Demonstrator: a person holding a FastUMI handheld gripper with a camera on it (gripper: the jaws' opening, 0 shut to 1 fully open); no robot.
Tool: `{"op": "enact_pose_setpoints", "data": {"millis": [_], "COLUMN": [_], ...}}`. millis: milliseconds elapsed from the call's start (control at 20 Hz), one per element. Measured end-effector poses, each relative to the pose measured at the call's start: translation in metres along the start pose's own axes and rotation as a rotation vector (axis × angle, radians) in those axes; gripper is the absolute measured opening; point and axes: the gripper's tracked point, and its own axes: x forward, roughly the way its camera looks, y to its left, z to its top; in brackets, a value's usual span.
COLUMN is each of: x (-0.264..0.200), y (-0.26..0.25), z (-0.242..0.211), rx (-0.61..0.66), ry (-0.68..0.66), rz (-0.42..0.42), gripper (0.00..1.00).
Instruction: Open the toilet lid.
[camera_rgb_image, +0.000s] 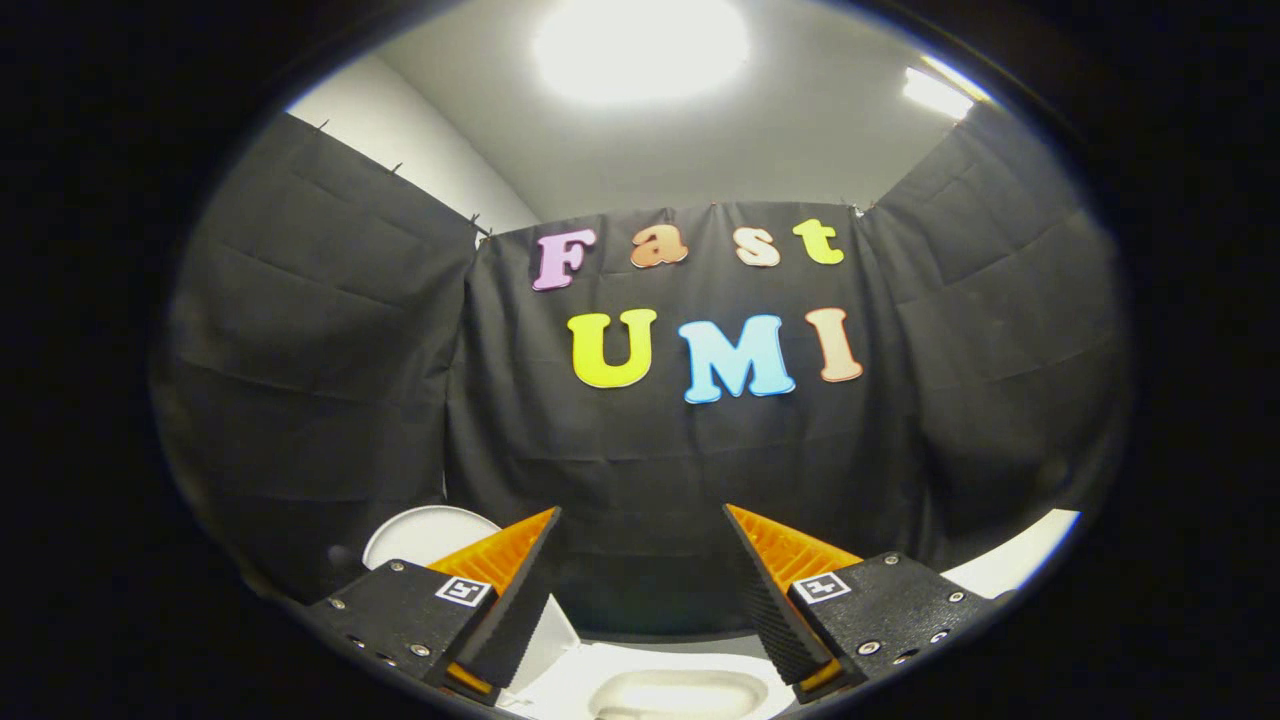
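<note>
Holding the hand-held gripper (640, 590) apart and empty above the white ceramic toilet (560, 690), whose rounded white plastic lid (425, 530) appears raised behind the left finger. Bowl opening (678, 695) lies below between fingers; contents unreadable. Judgement: lid about open; withdraw gently, avoid knocking it.

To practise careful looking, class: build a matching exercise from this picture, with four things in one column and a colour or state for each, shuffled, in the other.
Things:
1 lamp
2 cloth
3 tool fingers
4 disc

Descriptions:
a black, hanging beyond the fingers
b orange, apart, nothing between them
c lit, overhead
d white, partly behind the left finger

Pairs: 1-c, 2-a, 3-b, 4-d
</note>
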Motion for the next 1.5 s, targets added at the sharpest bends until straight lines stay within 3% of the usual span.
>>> {"op": "enact_pose_setpoints", "data": {"millis": [450, 700, 850, 1500], "x": [-0.053, -0.078, -0.09, -0.111], "y": [-0.095, -0.109, -0.119, -0.115], "z": [-0.084, -0.125, -0.138, -0.157], "rx": [0.0, -0.05, -0.054, 0.002], "ry": [0.141, 0.228, 0.258, 0.225], "rz": [-0.097, -0.144, -0.221, -0.279], "gripper": [0.94, 0.94, 0.94, 0.94]}}
